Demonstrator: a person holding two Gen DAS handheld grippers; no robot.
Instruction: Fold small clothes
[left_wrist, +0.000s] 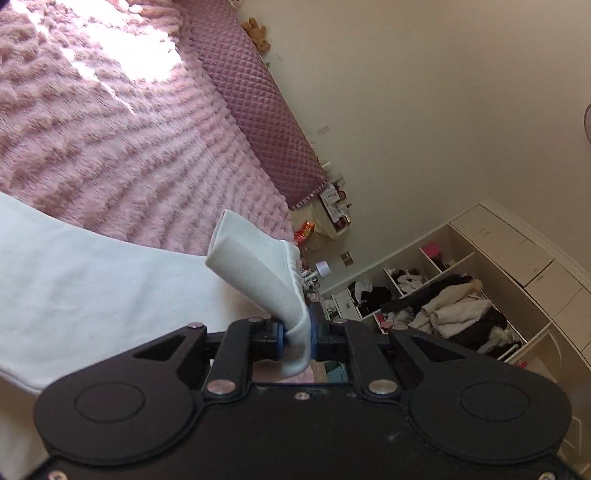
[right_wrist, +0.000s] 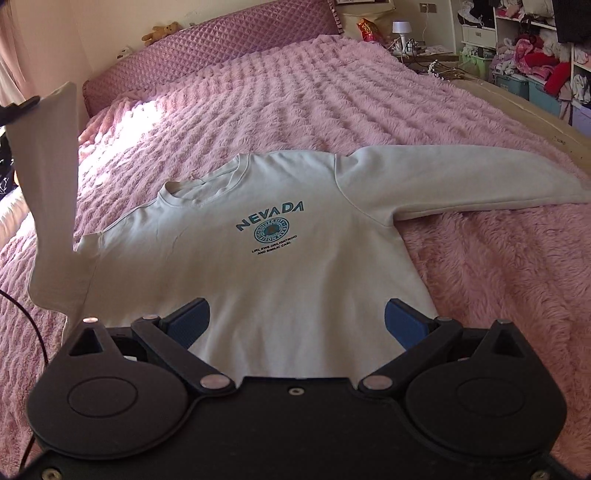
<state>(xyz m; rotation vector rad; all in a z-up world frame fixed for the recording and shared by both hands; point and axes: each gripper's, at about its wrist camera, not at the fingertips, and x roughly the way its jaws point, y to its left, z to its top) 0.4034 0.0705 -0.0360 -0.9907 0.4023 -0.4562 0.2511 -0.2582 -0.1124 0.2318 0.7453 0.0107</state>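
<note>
On fluffy pink ribbed bedspread (right_wrist: 332, 92), cream cotton sweatshirt (right_wrist: 258, 266) lies flat; left gripper (left_wrist: 297, 338) pinches its raised sleeve cuff (left_wrist: 255, 262); right gripper (right_wrist: 297, 321) spread wide above hem.

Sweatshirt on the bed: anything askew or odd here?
Nothing damaged. The sweatshirt lies flat, print up, on the pink blanket; one sleeve is lifted, pinched in the left gripper. The other sleeve lies outstretched. The right gripper is open.
</note>
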